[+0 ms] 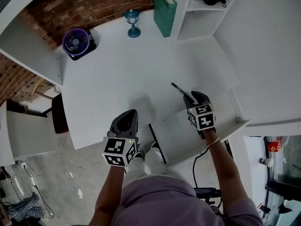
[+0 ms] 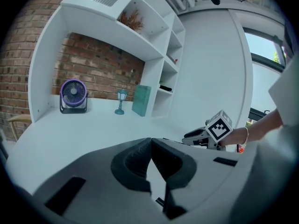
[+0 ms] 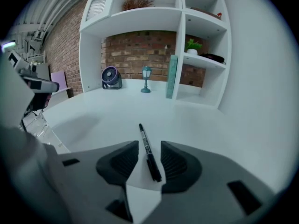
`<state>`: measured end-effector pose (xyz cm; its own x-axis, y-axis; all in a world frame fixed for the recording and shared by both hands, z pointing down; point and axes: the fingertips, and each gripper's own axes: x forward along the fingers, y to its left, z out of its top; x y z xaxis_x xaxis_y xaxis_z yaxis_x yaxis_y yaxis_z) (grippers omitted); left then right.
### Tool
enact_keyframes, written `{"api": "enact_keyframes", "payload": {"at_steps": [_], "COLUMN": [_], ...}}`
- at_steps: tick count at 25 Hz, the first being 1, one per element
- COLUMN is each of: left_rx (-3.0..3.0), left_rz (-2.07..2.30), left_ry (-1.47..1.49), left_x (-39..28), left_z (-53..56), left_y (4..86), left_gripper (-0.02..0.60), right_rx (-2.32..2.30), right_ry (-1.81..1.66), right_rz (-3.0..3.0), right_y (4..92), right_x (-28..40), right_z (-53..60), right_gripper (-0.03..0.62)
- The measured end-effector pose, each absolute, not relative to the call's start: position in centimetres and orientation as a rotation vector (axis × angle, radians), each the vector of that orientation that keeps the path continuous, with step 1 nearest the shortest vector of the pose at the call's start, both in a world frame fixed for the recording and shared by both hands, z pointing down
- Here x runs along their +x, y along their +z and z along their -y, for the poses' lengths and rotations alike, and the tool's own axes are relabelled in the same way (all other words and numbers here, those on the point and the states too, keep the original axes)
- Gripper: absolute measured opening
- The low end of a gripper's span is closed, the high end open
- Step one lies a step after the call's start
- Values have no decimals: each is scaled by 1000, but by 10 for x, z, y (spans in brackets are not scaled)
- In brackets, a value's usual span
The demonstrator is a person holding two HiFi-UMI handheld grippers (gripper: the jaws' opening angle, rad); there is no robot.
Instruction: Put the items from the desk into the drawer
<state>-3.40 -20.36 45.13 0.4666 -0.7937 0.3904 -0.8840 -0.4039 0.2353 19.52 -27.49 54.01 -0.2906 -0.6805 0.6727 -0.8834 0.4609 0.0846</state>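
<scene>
A black pen lies on the white desk, just beyond the open drawer at the desk's near edge. My right gripper is open and low over the desk. The pen's rear end lies in the gap between the jaws of this gripper, and its tip points toward the shelves. My left gripper hovers over the desk's front edge, left of the drawer. In its own view the left gripper is shut with nothing in it. The drawer's inside looks white and bare where it shows.
A purple fan, a small teal lamp and a green book stand along the back by the brick wall. White shelves rise at the back right. A dark chair sits left of the desk.
</scene>
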Motion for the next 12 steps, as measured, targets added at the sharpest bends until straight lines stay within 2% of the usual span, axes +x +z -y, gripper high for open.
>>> {"api": "enact_keyframes", "payload": {"at_steps": [12], "left_rx": [2252], "left_rz": [1459], "left_ry": [305], "left_x": [-49], "left_z": [203], "left_y": [460], "left_gripper": [0], "right_rx": [1190], "right_ry": [428], "right_rz": [2018], "right_y": [570], "right_x": [192], "right_z": [280], "right_gripper": [143]}}
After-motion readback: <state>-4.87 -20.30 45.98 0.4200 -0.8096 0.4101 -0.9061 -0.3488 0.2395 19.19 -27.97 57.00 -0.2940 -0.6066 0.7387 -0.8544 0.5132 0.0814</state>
